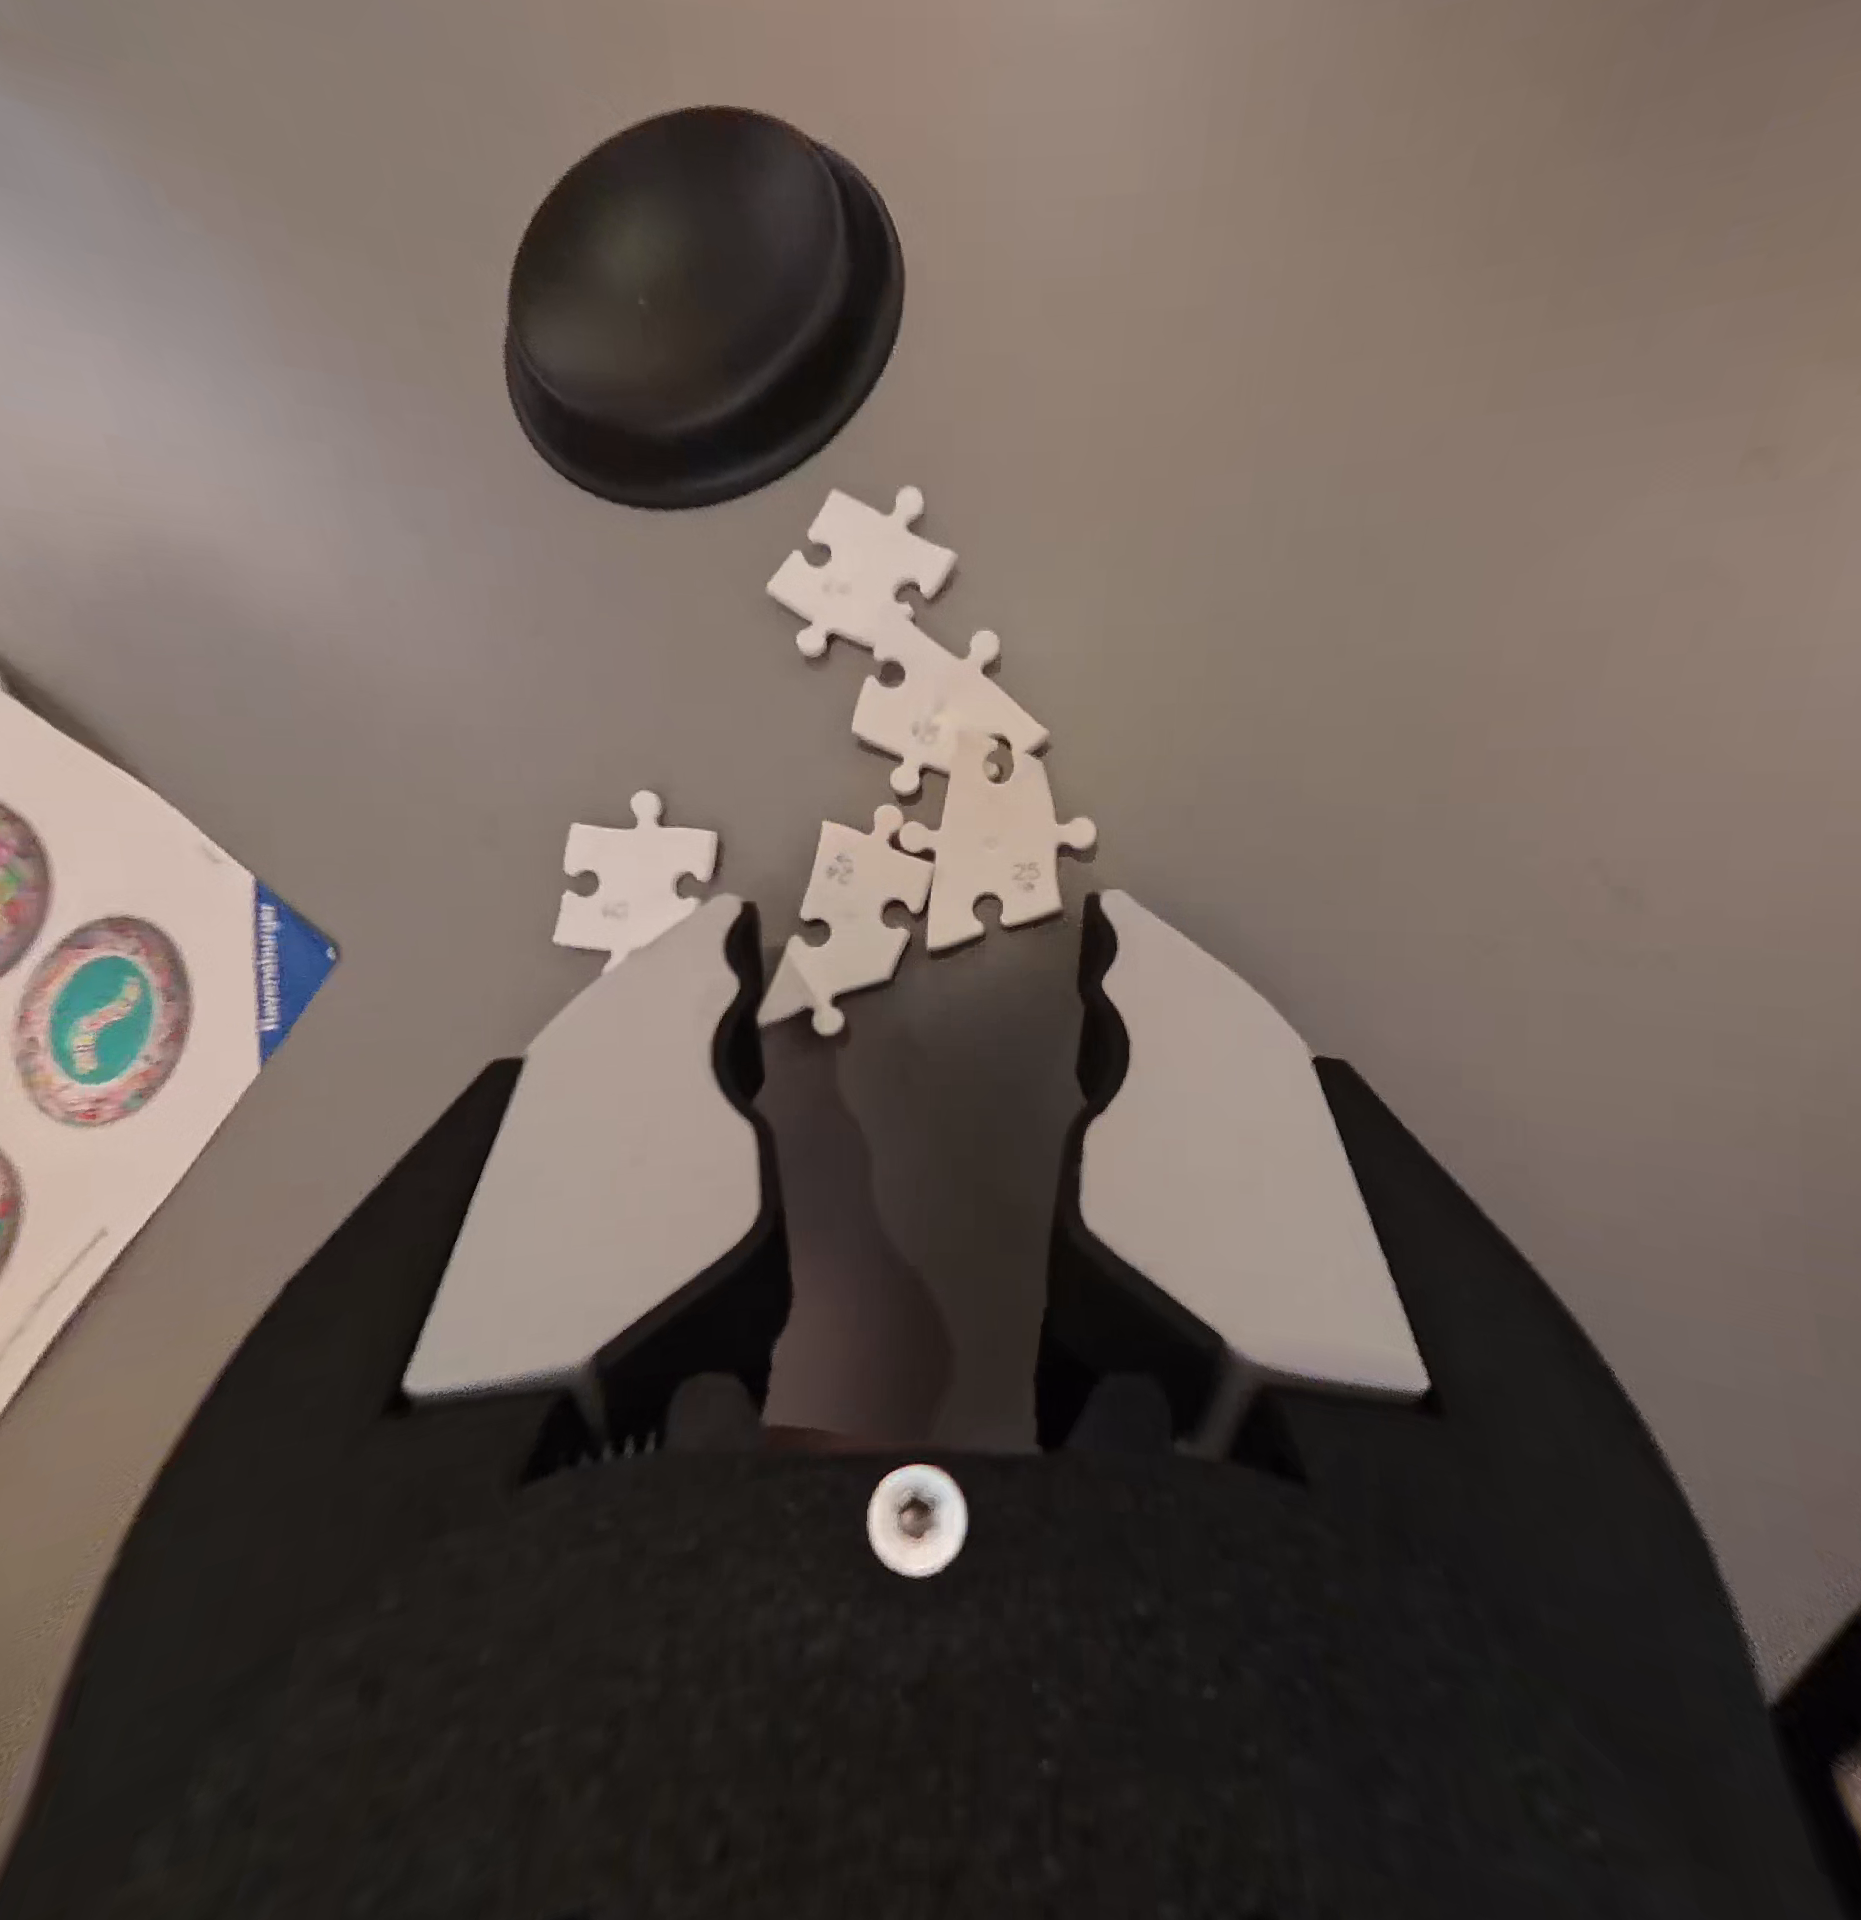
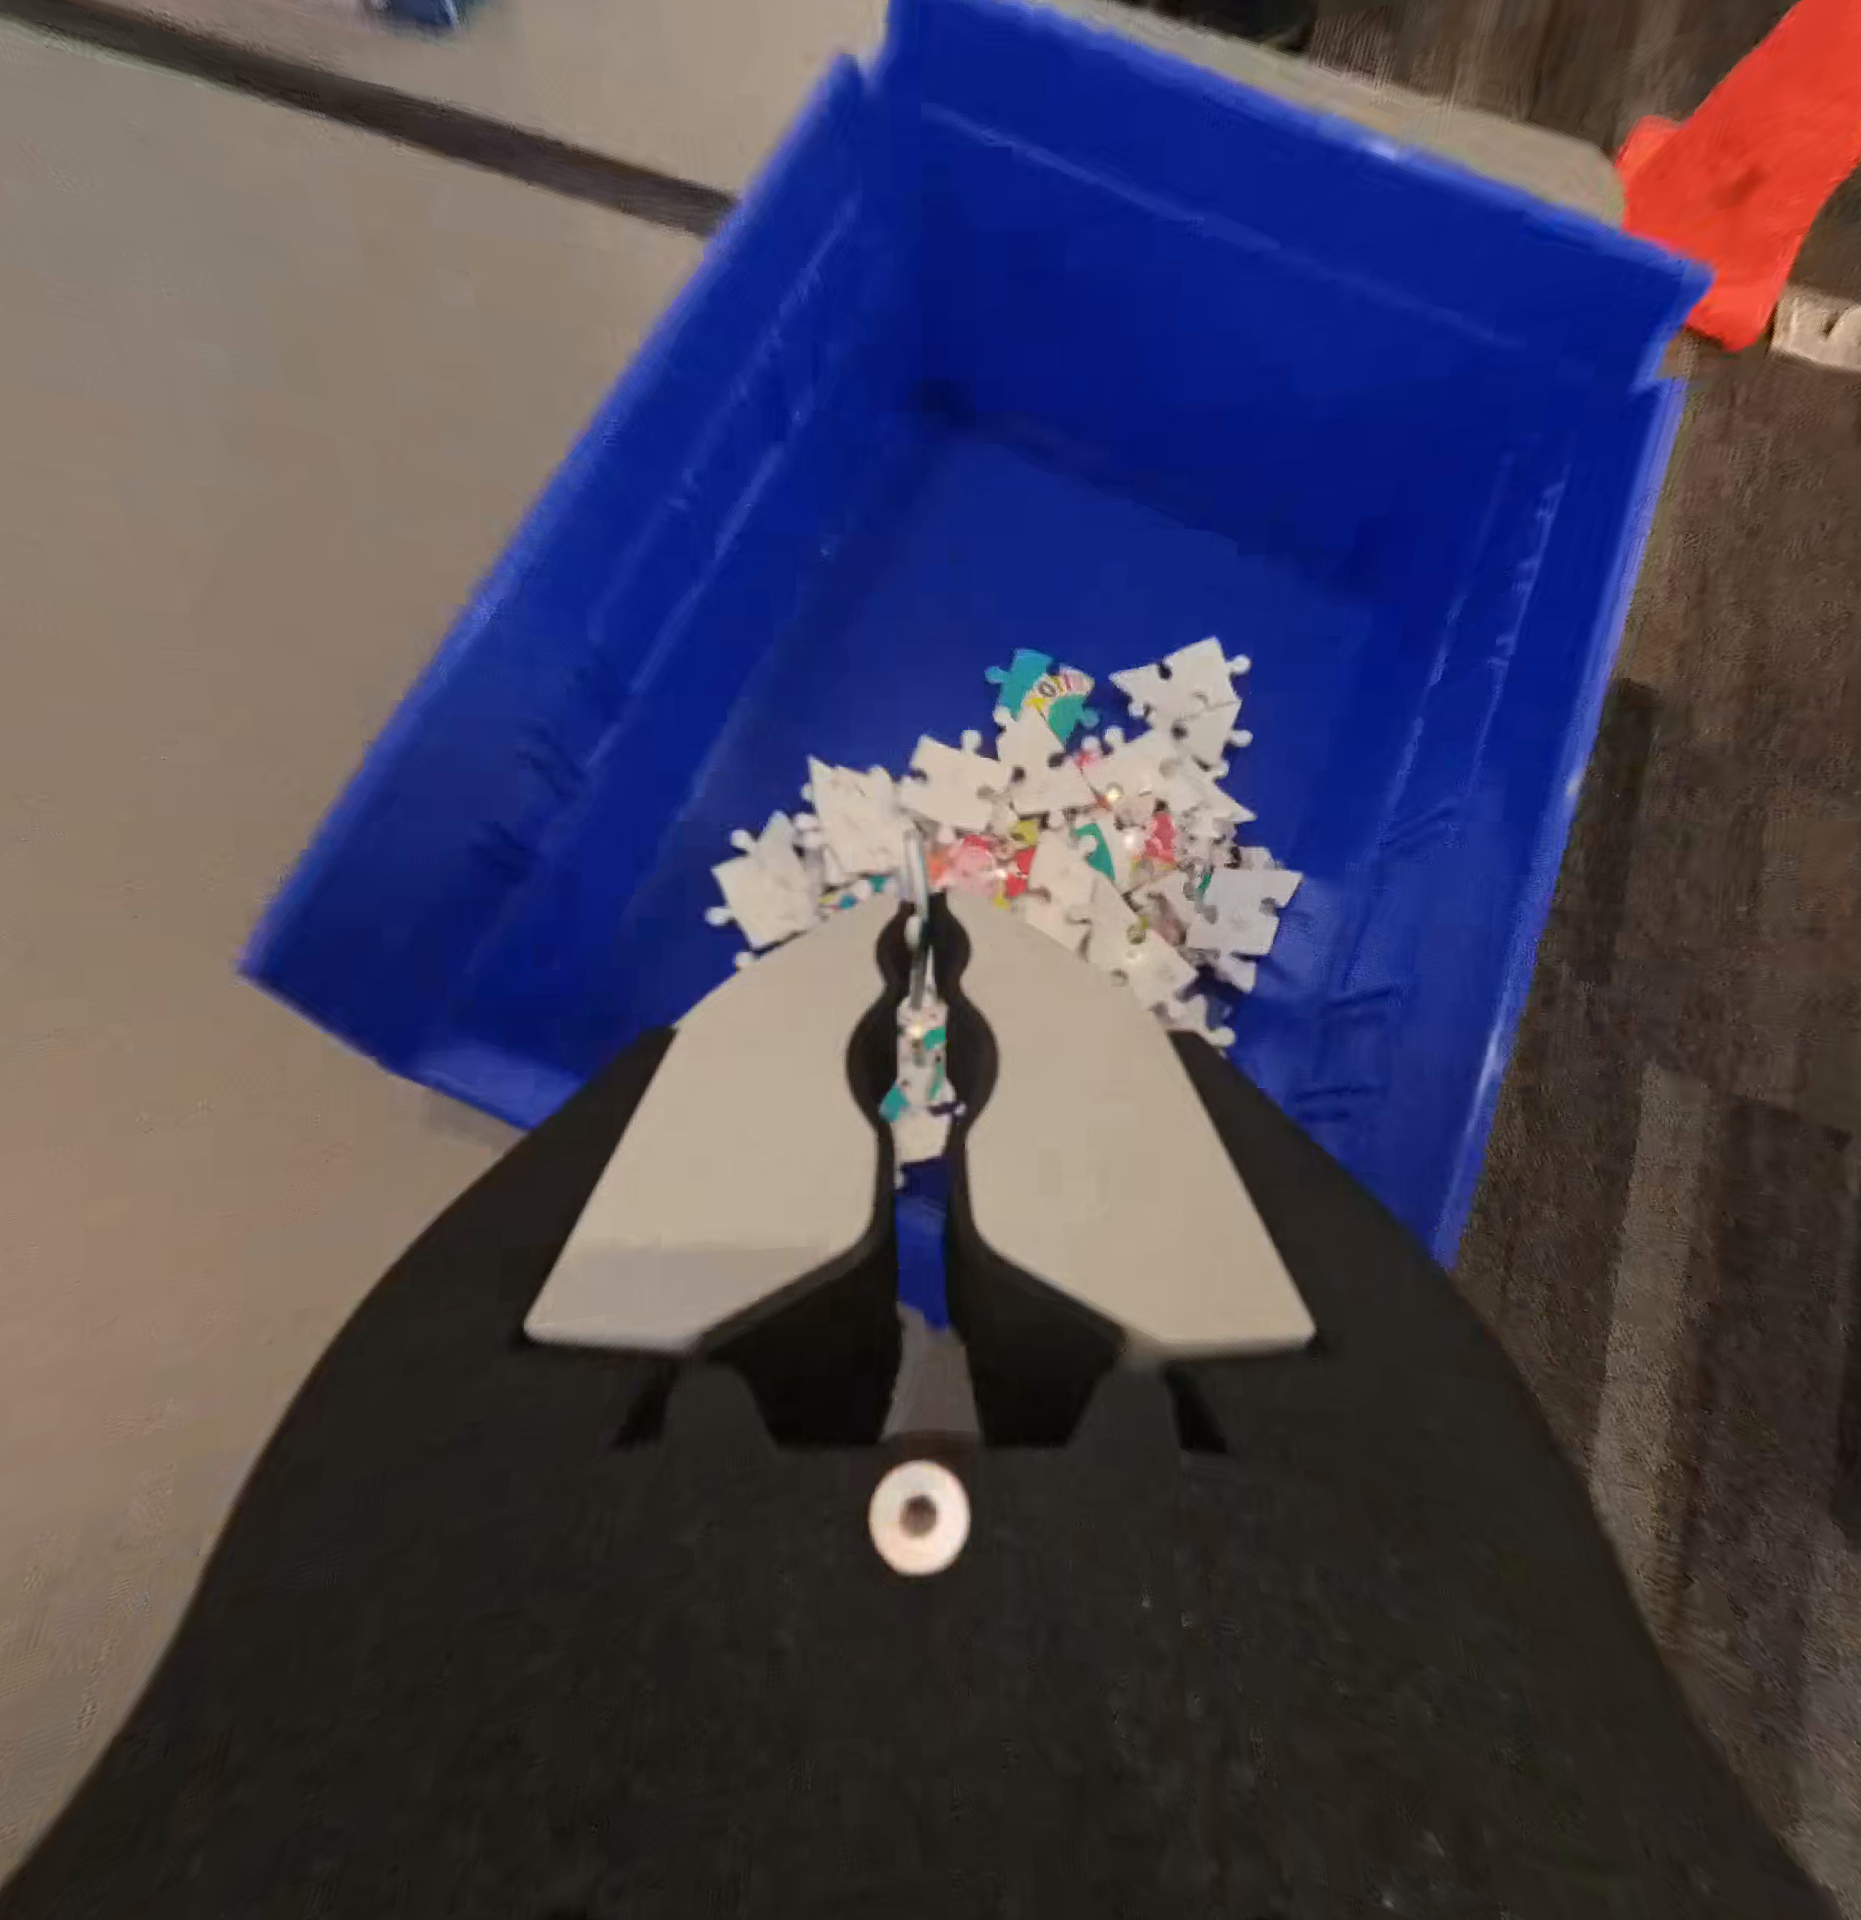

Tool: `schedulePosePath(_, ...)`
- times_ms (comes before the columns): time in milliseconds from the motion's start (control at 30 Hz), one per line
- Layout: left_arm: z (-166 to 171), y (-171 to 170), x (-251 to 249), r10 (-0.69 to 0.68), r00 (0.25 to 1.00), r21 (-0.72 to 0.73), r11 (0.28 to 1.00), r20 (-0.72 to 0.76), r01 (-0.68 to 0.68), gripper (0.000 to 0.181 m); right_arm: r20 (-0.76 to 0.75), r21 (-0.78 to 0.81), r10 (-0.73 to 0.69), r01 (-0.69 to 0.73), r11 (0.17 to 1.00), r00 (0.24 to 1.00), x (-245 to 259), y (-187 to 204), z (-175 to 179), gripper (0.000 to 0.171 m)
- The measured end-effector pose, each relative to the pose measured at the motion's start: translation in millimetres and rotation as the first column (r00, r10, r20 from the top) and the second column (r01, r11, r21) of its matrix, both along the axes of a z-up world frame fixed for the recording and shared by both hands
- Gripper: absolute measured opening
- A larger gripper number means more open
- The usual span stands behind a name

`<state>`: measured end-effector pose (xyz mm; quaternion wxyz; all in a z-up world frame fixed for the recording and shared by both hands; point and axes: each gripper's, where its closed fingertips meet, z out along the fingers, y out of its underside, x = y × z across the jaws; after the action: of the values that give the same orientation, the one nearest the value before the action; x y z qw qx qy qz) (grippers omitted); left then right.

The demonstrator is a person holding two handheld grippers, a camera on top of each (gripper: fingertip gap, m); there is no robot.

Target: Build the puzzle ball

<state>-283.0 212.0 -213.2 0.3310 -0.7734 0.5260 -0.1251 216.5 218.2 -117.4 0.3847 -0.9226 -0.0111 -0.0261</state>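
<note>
Right gripper (image 2: 921,940) pinches a puzzle piece (image 2: 918,1049) above blue bin (image 2: 614,665).

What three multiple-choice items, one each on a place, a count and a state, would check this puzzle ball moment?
1. Where is the heap of pieces in the right wrist view?
A. on a paper sheet
B. in the blue bin
C. on a black dome

2. How many white pieces lie on the table in the left wrist view?
A. two
B. five
C. nine

3. How is the right gripper?
A. wide open
B. shut on a puzzle piece
C. shut, holding nothing

Key: B, blue walls surround the heap; B, one lone and four clustered; B, a piece stands edge-on between closed jaws.
</note>
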Motion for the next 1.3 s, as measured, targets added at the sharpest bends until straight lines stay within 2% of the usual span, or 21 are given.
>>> schedulePosePath(133,-2.3,6.3,-7.9,0.005,1.0,-0.063,0.998,0.015,-0.004,0.054,-0.031,-0.122,0.014,-0.018,0.992,0.999,14.4,21.5,-42.3,0.003)
schedulePosePath(233,1.8,12.6,-16.1,-0.007,0.999,-0.077,0.997,0.04,0.01,0.054,-0.057,-0.177,0.002,-0.012,0.984,0.998,17.8,23.5,-55.7,0.01)
schedulePosePath(267,3.4,15.0,-17.2,-0.009,0.998,-0.095,0.995,0.057,0.014,0.053,-0.047,-0.173,-0.007,-0.001,0.985,0.999,19.7,23.2,-55.0,0.014)
schedulePosePath(333,1.0,16.2,-16.3,-0.029,0.998,-0.135,0.99,0.064,0.037,0.047,0.004,-0.156,-0.043,0.043,0.987,0.999,22.8,19.0,-44.3,0.038)
schedulePosePath(400,-3.5,13.2,-13.6,-0.072,0.997,-0.121,0.99,0.026,0.075,0.045,0.087,-0.076,-0.069,0.076,0.994,0.994,15.1,11.1,-15.3,0.039)
schedulePosePath(467,-3.4,11.7,-8.7,-0.101,0.995,-0.092,0.99,0.014,0.102,0.04,0.116,0.077,-0.049,0.04,0.996,0.992,-20.7,2.8,24.0,0.034)
schedulePosePath(533,-3.7,11.7,-5.9,-0.109,0.994,-0.092,0.99,0.018,0.111,0.04,0.108,0.187,0.062,-0.082,0.979,0.992,-83.6,-8.5,50.0,0.026)
schedulePosePath(600,-3.9,10.5,-5.3,-0.119,0.993,-0.097,0.988,0.014,0.12,0.04,0.093,0.228,0.192,-0.209,0.951,0.977,-153.5,-23.2,56.0,0.022)
schedulePosePath(667,-2.9,8.7,-5.3,-0.128,0.992,-0.065,0.99,0.006,0.128,0.04,0.007,0.248,0.327,-0.318,0.915,0.945,-225.9,-36.8,43.8,0.019)
schedulePosePath(800,-0.6,0.9,-7.1,-0.139,0.99,-0.027,0.99,0.009,0.139,0.04,-0.291,0.207,0.584,-0.546,0.812,0.758,-368.0,-63.2,-12.8,0.024)
schedulePosePath(900,17.6,-2.2,-13.8,-0.139,0.99,0.023,0.99,0.021,0.138,0.04,-0.441,0.154,0.64,-0.65,0.744,0.629,-430.5,-74.6,-42.5,0.03)
schedulePosePath(967,41.3,-7.7,-14.6,-0.152,0.986,0.071,0.987,0.067,0.147,0.04,-0.574,0.181,0.62,-0.656,0.733,0.535,-457.1,-73.4,-40.5,0.034)
schedulePosePath(1033,66.4,-18.7,-7.0,-0.191,0.975,0.129,0.976,0.118,0.175,0.04,-0.747,0.258,0.561,-0.622,0.739,0.357,-476.1,-69.3,-18.5,0.043)
schedulePosePath(1100,85.2,-31.2,3.6,-0.236,0.962,0.192,0.959,0.139,0.207,0.04,-0.853,0.308,0.494,-0.602,0.737,0.168,-484.9,-68.2,4.2,0.042)
schedulePosePath(1133,92.3,-36.9,8.8,-0.254,0.956,0.215,0.952,0.147,0.22,0.04,-0.864,0.317,0.486,-0.608,0.728,0.131,-486.4,-69.1,9.5,0.037)
schedulePosePath(1200,101.3,-50.2,19.7,-0.292,0.941,0.227,0.941,0.172,0.251,0.04,-0.851,0.299,0.5,-0.633,0.714,0.162,-487.2,-71.4,7.3,0.032)
schedulePosePath(1300,102.7,-62.3,31.6,-0.331,0.928,0.252,0.925,0.172,0.283,0.04,-0.85,0.285,0.497,-0.642,0.712,0.173,-483.2,-77.1,4.1,0.004)
